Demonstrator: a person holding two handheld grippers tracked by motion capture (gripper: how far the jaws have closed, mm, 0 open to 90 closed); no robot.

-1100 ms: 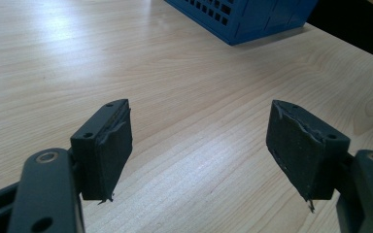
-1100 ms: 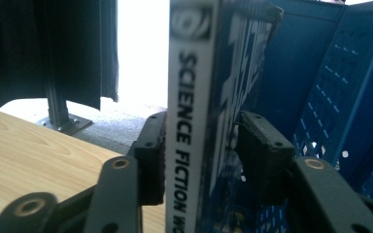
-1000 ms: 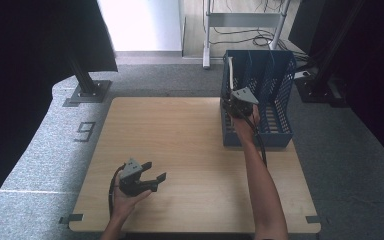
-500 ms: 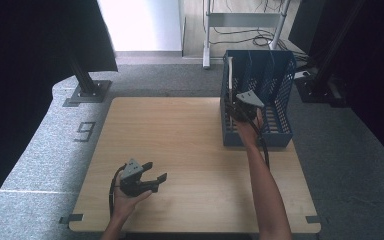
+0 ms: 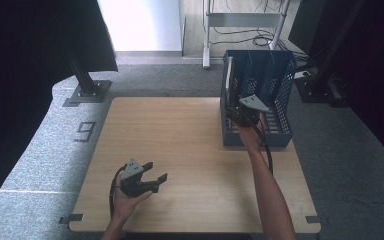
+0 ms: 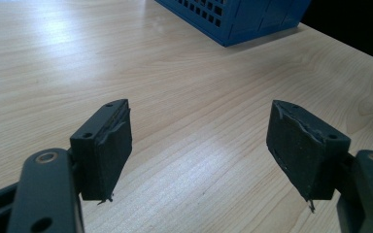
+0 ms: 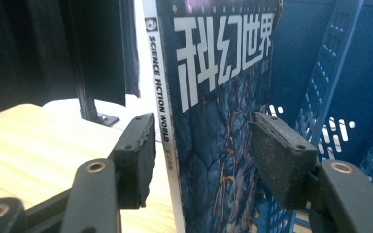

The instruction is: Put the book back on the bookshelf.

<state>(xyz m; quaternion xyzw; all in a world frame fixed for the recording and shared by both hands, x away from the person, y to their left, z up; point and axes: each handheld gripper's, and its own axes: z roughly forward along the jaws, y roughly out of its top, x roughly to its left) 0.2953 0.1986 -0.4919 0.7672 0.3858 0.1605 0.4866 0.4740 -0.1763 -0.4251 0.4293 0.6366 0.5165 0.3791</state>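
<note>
1. Resting low near the table's [image 5: 190, 150] front edge, the left gripper [image 5: 150, 181] has its jaws spread wide on nothing, seemingly parked out of the way.
2. Farther off, the right gripper [image 7: 201, 155] reaches into the blue rack [image 5: 280, 85] at the far right corner.
3. Its jaws stand apart, straddling the spine edge of an upright magazine [image 7: 218, 111] without touching it, likely placed for a pinch.
4. That magazine stands in the rack's leftmost slot.

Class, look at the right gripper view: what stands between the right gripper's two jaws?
A magazine stands upright between the open jaws of the right gripper, its spine reading "Science Fiction World", inside the blue file rack.
</note>
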